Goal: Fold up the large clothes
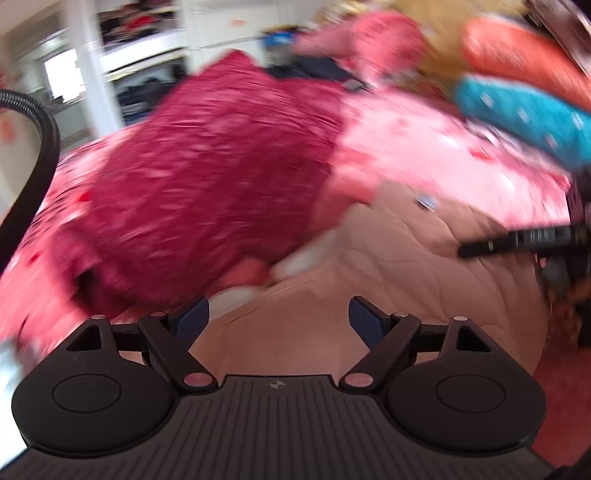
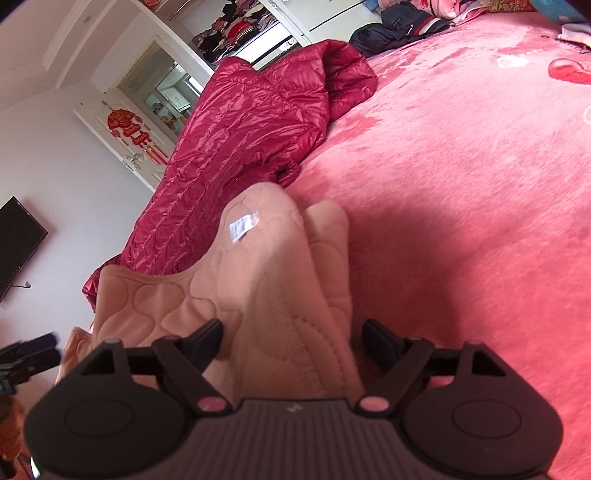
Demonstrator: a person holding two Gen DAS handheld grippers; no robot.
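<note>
On the pink bedspread (image 2: pixel 461 177), near its front edge, lies the peach quilted garment (image 2: pixel 266 280) that we are folding, bunched into a raised ridge with a small white label (image 2: pixel 243 223) on its upper fold. We hold our right gripper (image 2: pixel 293 341) over that ridge: its jaws stand apart with the fabric running up between them. The left pad (image 2: pixel 208 341) sits right at the cloth, while the right pad (image 2: pixel 376 345) shows a gap beside it, so we see no clamp. Our left gripper (image 1: pixel 279 321) hangs above the flatter part of the same garment (image 1: pixel 406 266), jaws spread wide with nothing between them; this view is smeared by motion blur. A black bar of the other gripper (image 1: pixel 517 240) pokes in from the right edge of that view. Behind the peach garment, toward the left edge of the bed, a dark red puffer jacket (image 2: pixel 243 122) lies spread out, its near end touching or just beside the peach cloth. At the far edge of the bed we see a dark pile of clothes (image 2: pixel 399 26). Beyond the bed stand white cupboards (image 2: pixel 122 88) with a red hanging ornament (image 2: pixel 129 129).
</note>
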